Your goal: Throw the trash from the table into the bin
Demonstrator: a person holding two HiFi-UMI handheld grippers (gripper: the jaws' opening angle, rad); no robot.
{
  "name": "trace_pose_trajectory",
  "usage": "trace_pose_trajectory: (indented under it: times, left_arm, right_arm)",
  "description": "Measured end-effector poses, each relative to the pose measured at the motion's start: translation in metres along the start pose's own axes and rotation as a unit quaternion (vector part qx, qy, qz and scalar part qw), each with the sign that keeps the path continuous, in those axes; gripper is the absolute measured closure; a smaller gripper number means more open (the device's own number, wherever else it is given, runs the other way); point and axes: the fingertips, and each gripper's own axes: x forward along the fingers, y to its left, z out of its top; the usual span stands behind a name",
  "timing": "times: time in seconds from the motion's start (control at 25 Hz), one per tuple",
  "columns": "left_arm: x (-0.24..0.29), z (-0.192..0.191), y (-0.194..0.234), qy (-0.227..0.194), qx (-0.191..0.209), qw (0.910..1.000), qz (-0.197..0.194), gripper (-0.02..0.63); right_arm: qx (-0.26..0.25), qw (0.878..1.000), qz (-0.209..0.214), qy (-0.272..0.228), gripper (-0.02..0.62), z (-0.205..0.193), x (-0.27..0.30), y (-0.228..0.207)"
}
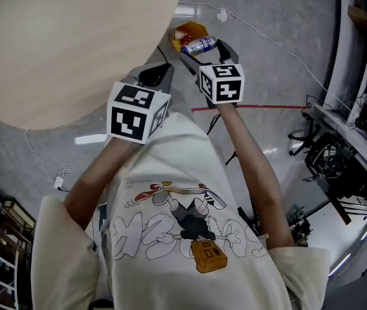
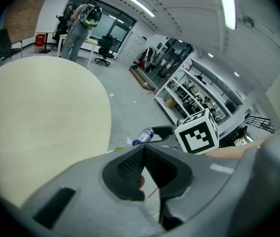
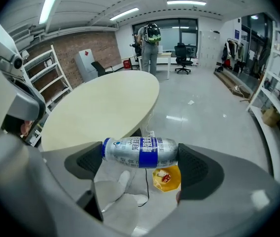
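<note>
Jaws, right gripper view: we list the right gripper (image 3: pixel 141 163) as clamped end to end on a silver plastic bottle with a blue label band (image 3: pixel 140 152), which lies crosswise with its cap at 9 o'clock. A small yellow bin (image 3: pixel 167 177) holding scraps sits on the floor at 5 o'clock of the bottle, under its right half only. A round pale wooden table (image 3: pixel 105 105) lies at 11 o'clock.

Left gripper view: the left gripper (image 2: pixel 144 154) has its pads pressed together with nothing between them. The table (image 2: pixel 36 117) fills 9 o'clock.

Head view: the left gripper (image 1: pixel 154 75) hangs by the table (image 1: pixel 54 37) edge. The right gripper (image 1: pixel 203 49) carries the bottle (image 1: pixel 199 44) just at 5 o'clock of the bin (image 1: pixel 187 31).

Hazards, as we judge them: the end-to-end hold leaves the bottle free to pivot and slip out. The bin's mouth looks narrow, so an off-centre release could strike its rim and roll away across the floor.
</note>
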Motion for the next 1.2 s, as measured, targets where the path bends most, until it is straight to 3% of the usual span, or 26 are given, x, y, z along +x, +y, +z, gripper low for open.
trace_pose_trajectory:
  times: [0.36, 0.64, 0.96, 1.2]
  left_arm:
    - [0.042, -0.007, -0.06, 0.043, 0.061, 0.9964, -0.041, 0.603]
    - [0.063, -0.038, -0.063, 0.069, 0.076, 0.9935, -0.049, 0.602]
    - [0.091, -0.061, -0.056, 0.075, 0.065, 0.9939, -0.049, 0.601]
    - [0.125, -0.075, -0.03, 0.076, 0.028, 0.9958, -0.043, 0.602]
  right_arm:
    - [0.08, 0.996, -0.048, -0.008, 0.105, -0.06, -0.043, -0.063]
    - [0.123, 0.991, -0.055, 0.003, 0.104, -0.114, -0.032, -0.074]
    - [0.121, 0.991, -0.049, 0.02, 0.104, -0.137, -0.007, -0.081]
    - [0.129, 0.991, -0.025, 0.024, 0.104, -0.147, 0.04, -0.088]
